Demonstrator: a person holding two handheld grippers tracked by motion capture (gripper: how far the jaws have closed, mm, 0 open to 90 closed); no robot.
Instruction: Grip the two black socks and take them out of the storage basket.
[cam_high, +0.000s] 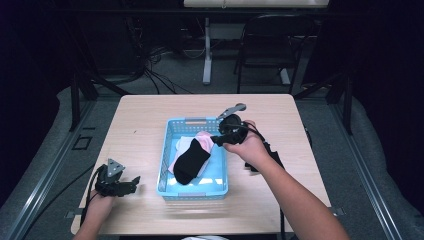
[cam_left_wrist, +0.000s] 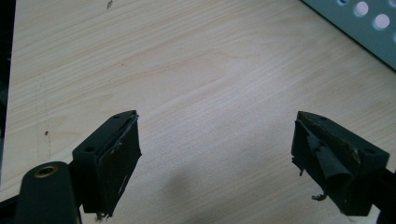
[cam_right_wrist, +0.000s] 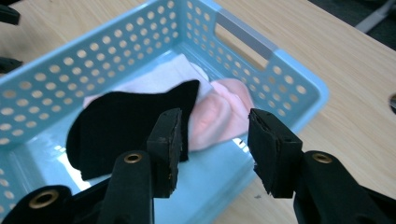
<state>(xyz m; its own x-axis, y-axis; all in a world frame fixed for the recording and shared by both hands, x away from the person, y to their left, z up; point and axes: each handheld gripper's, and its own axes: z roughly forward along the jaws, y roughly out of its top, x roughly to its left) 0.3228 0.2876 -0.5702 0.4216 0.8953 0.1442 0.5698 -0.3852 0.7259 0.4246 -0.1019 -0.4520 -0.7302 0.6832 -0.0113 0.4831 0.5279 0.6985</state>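
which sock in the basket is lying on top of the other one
The black sock is on top. It lies across the pink sock, covering part of it, in the blue basket.

Left gripper (cam_high: 131, 181), held low in the left hand (cam_high: 98, 202) near the person's edge, jaws spread wide with nothing between them. Right gripper (cam_high: 216, 140), held in the right hand (cam_high: 248, 147) on an outstretched forearm, raised and pointing left, jaws parted and empty.
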